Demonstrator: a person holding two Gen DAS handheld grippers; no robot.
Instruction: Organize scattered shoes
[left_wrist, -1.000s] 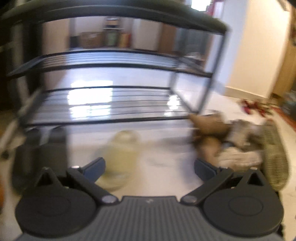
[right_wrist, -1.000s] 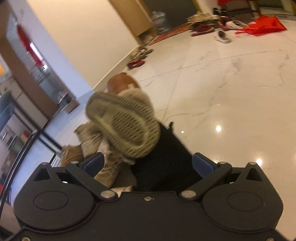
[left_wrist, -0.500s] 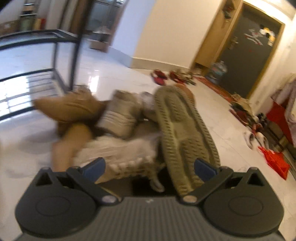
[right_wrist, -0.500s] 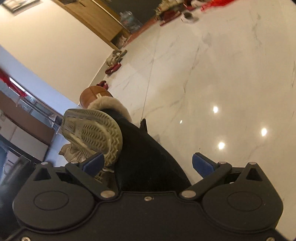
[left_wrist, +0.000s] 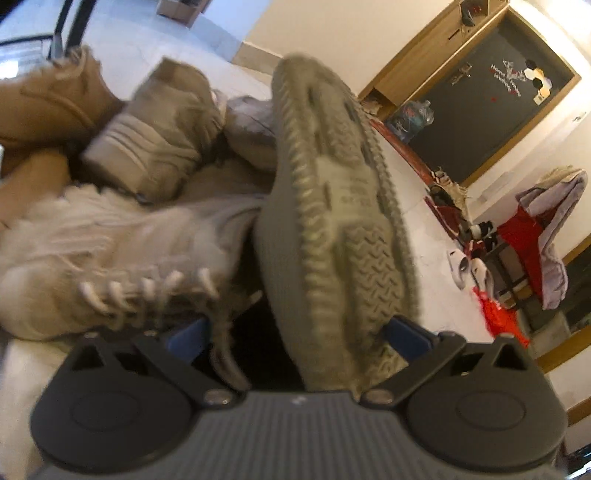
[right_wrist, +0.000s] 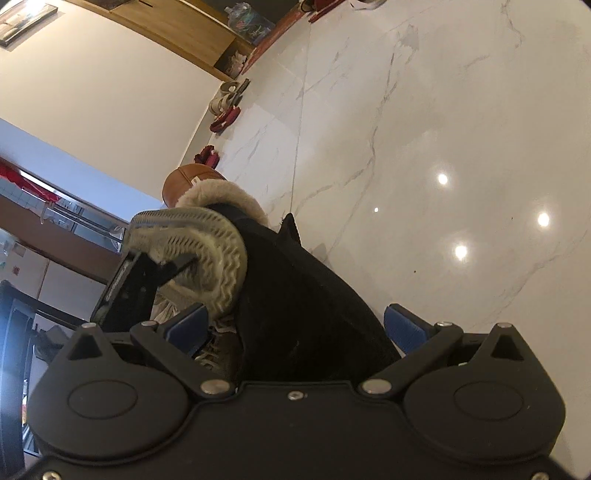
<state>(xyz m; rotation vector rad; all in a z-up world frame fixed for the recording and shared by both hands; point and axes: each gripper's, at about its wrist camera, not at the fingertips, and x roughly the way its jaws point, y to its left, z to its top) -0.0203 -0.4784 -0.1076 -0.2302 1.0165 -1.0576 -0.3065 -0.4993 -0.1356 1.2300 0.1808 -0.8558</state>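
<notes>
Swinging away from the shoe rack, the left claw (left_wrist: 295, 332) has closed in on the grey-soled sneaker (left_wrist: 332, 221) lying sole-up in the shoe pile (left_wrist: 147, 147), spread wide around its heel. The right claw (right_wrist: 295, 325), equally spread, now straddles the black fur-lined boot (right_wrist: 295, 295). Both grasps look imminent.

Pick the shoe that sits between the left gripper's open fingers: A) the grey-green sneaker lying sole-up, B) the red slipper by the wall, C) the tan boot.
A: the ribbed sole of the grey-green sneaker runs down between the fingers of the left gripper, which is open.
</notes>
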